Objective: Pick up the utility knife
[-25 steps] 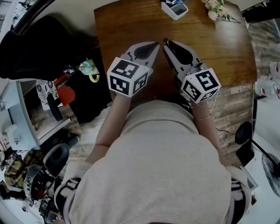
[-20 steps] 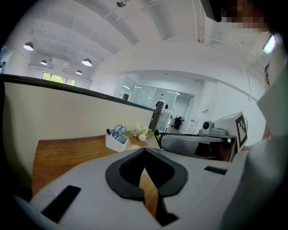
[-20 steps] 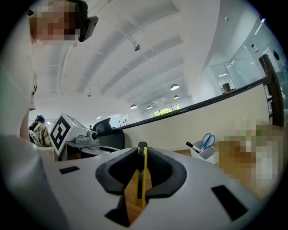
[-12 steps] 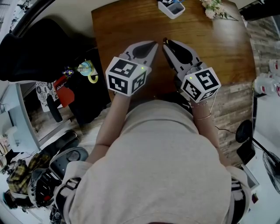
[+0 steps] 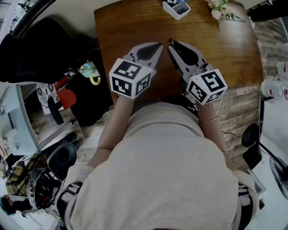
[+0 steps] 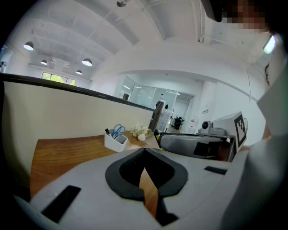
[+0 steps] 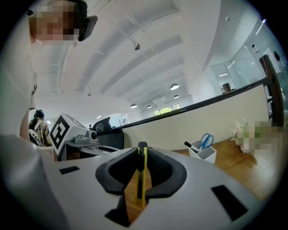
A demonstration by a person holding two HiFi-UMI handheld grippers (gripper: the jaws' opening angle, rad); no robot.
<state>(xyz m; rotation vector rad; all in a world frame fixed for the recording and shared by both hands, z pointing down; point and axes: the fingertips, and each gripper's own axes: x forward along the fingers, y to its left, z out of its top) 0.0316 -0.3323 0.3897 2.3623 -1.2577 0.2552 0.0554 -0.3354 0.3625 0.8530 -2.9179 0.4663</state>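
Observation:
The utility knife (image 7: 141,176), yellow with a black slider, stands on edge between the pads of my right gripper (image 7: 141,150), which is shut on it. In the head view its dark tip (image 5: 170,42) pokes out past the right gripper (image 5: 173,47), held over the wooden table (image 5: 225,49). My left gripper (image 5: 153,48) hovers just to the left of it, their tips nearly side by side. In the left gripper view the left gripper (image 6: 145,151) has its jaw tips together with nothing between them, and the right gripper shows beside it.
A white pen holder (image 5: 176,8) with blue scissors stands at the table's far edge, with a bunch of pale flowers (image 5: 220,10) to its right. Bags and clutter lie on the floor left of the table. The person's torso fills the lower head view.

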